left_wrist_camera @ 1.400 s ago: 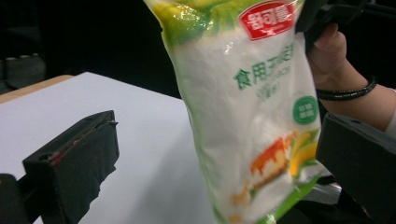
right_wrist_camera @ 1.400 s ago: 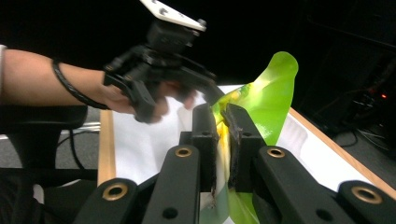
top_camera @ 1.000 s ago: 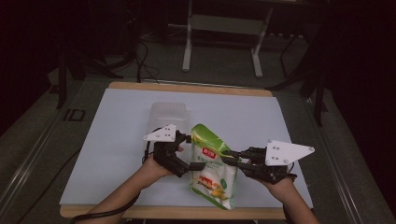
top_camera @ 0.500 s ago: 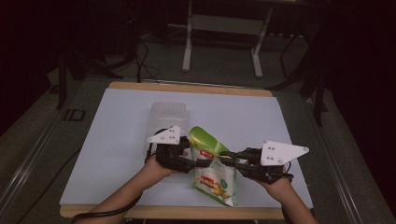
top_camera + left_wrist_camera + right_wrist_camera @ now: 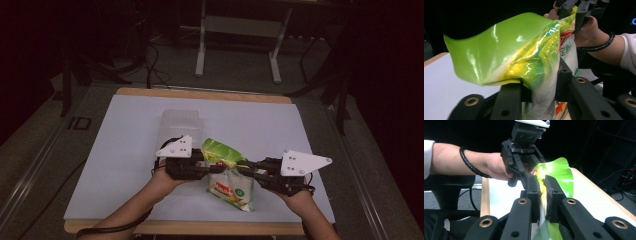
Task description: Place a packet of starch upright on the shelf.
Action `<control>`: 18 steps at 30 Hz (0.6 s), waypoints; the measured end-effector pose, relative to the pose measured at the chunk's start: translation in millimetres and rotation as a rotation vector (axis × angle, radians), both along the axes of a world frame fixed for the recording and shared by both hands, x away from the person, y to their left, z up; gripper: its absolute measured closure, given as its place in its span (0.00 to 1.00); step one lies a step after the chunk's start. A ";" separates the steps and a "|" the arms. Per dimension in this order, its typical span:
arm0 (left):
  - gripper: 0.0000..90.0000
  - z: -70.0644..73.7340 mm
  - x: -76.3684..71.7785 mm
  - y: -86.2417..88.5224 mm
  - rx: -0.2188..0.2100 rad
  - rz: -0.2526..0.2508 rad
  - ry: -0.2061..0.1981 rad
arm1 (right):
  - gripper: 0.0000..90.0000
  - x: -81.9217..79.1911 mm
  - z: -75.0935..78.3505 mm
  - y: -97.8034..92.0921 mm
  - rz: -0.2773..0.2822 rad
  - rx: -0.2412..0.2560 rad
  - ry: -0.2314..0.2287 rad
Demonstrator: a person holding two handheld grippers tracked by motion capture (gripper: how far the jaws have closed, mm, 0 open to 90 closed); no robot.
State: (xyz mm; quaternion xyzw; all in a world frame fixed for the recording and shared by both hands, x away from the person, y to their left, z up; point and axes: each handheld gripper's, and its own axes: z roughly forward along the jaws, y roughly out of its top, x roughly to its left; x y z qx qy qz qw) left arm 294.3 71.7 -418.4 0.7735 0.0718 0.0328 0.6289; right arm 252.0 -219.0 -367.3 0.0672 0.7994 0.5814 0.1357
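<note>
Seemingly both grippers — left gripper (image 5: 206, 168), right gripper (image 5: 243, 169) — clamp the snack bag (image 5: 231, 187) near the table's front edge (image 5: 190, 228).

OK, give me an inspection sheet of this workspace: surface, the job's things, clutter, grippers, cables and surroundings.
Surface: white table top with a wooden edge, bare around the work.
Job's things: green snack bag held up between both grippers, its top bent over, its lower end near the table.
Clutter: clear plastic container behind the bag.
Grippers: left gripper and right gripper both clamp the bag's top from opposite sides.
Cables: one black cable trails under the left forearm; more lie on the floor beyond the table.
Surroundings: dark room, grey metal stand behind the table.
</note>
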 end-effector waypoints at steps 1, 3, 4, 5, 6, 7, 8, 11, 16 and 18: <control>0.83 1.6 -0.6 -0.2 0.005 0.007 -0.006 | 0.93 0.3 0.3 -0.1 -0.002 0.001 -0.005; 0.85 5.3 -1.9 0.0 0.011 0.012 -0.021 | 0.93 1.3 0.1 -1.2 -0.005 0.018 -0.006; 0.85 7.3 -2.9 -0.4 0.019 0.018 -0.026 | 0.93 1.9 -0.1 -1.9 -0.001 0.025 -0.004; 0.86 10.4 -3.8 -0.5 0.028 0.024 -0.033 | 0.92 2.0 -0.1 -2.4 -0.004 0.025 -0.007; 0.86 10.4 -3.8 -0.5 0.028 0.024 -0.033 | 0.92 2.0 -0.1 -2.4 -0.004 0.025 -0.007; 0.87 14.5 -4.5 -0.8 0.040 0.028 -0.024 | 0.92 1.1 1.5 -3.1 -0.010 0.030 -0.020; 0.87 15.6 -4.8 -0.9 0.041 0.030 -0.027 | 0.92 1.0 2.1 -3.1 -0.012 0.029 -0.025; 0.87 21.9 -6.6 -1.1 0.051 0.044 -0.055 | 0.90 1.2 5.4 -4.1 -0.010 0.034 -0.030; 0.87 34.4 -7.2 4.4 0.055 0.098 -0.102 | 0.68 2.4 8.6 -10.4 -0.034 0.076 -0.015; 0.87 40.1 -7.9 7.1 0.062 0.124 -0.125 | 0.60 3.5 9.1 -16.6 -0.054 0.112 0.001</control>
